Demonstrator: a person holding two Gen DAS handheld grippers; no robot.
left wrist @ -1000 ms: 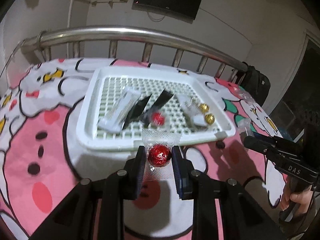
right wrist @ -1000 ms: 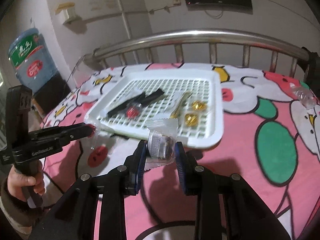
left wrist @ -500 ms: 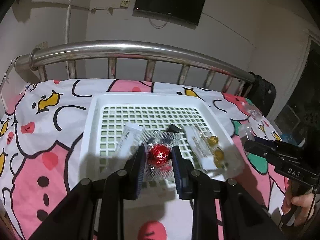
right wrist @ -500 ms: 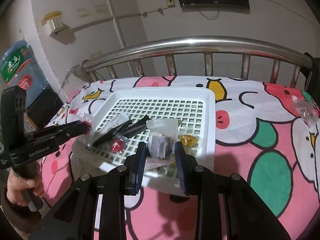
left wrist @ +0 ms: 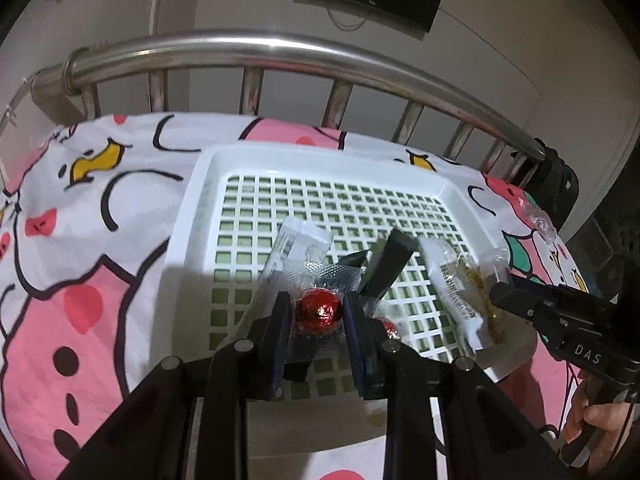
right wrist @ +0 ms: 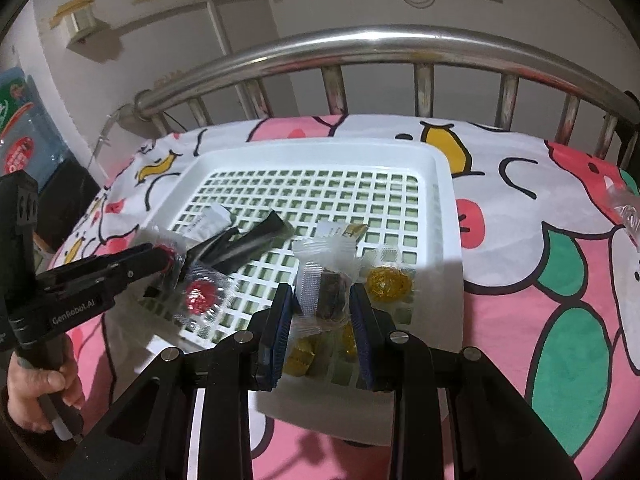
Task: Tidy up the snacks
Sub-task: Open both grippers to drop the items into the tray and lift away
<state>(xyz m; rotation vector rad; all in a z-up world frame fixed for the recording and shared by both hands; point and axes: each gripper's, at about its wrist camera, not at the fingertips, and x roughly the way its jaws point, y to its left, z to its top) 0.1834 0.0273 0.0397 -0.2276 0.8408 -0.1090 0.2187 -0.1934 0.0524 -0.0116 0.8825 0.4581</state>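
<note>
A white slotted tray (left wrist: 192, 216) lies on the bed; it also shows in the right wrist view (right wrist: 448, 216). My left gripper (left wrist: 318, 312) is shut on a red foil ball candy (left wrist: 319, 311) in a clear wrapper, held over the tray's near left part. My right gripper (right wrist: 322, 300) is shut on a clear packet with a dark brown sweet (right wrist: 330, 292), held over the tray's near right part. In the tray lie a white sachet (left wrist: 296, 244), black sachets (right wrist: 248, 240), another red candy (right wrist: 200, 296) and gold candies (right wrist: 390, 282).
A pink and white cartoon bedsheet (left wrist: 80, 208) covers the bed. A steel bed rail (left wrist: 280, 46) stands behind the tray. A clear wrapped snack (right wrist: 626, 212) lies on the sheet at the far right. A black bag (left wrist: 560, 184) sits by the rail's right end.
Both grippers have moved forward from the bed's near edge to over the tray, each still holding its candy. The tray now fills more of both views.
</note>
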